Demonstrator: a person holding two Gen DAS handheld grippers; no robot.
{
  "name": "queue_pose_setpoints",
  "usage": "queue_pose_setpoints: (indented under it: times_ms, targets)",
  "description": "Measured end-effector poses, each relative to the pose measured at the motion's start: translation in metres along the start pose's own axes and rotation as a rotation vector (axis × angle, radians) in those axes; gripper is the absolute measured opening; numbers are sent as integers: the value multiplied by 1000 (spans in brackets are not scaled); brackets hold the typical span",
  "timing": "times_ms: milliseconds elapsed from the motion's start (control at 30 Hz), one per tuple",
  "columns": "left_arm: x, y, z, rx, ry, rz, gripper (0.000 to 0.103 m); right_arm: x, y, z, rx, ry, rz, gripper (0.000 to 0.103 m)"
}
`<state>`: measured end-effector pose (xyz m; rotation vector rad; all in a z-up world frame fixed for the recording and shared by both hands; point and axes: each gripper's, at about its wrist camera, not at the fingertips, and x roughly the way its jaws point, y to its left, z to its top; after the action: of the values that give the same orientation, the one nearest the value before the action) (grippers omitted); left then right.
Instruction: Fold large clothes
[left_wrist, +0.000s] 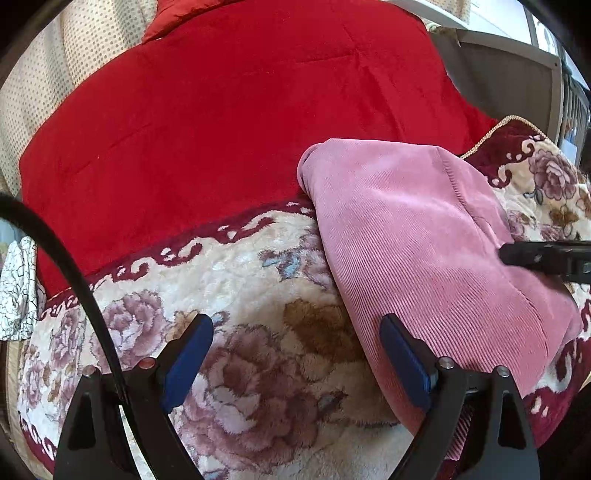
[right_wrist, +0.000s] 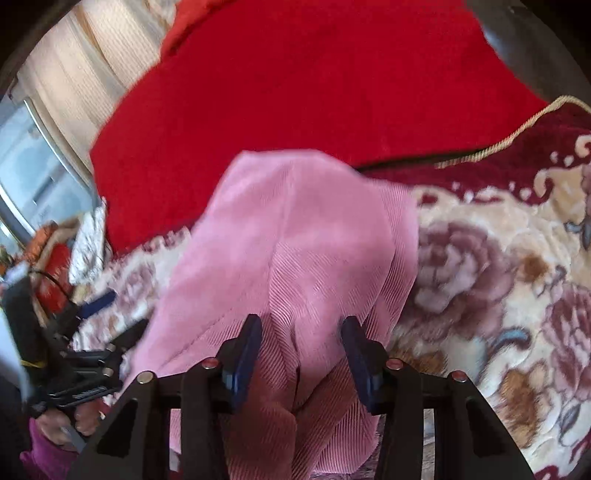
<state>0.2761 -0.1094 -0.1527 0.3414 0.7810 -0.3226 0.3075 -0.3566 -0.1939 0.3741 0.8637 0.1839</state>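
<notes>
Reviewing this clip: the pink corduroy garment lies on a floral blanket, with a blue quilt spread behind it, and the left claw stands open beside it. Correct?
Not quite: the quilt behind the pink corduroy garment is red, not blue, as the left wrist view shows. The rest holds: the garment lies on the floral blanket, and the left claw stands open beside it.

A red quilt (left_wrist: 229, 110) lies across a floral plush blanket (left_wrist: 258, 369) near dotted curtains (left_wrist: 48, 70)
</notes>
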Motion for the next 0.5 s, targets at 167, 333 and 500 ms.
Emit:
queue_pose_setpoints:
  times_ms: [167,333,500]
  targets:
    - [1,-1,0,-1,1,5,92,14,-8,1,51,19,18,51]
    - [-1,0,0,-8,1,9,92,2,-6,0,26,-6,21,51]
    - [-6,4,1,-27,-5,2,91,-33,-6,-8,-2,-63,40,51]
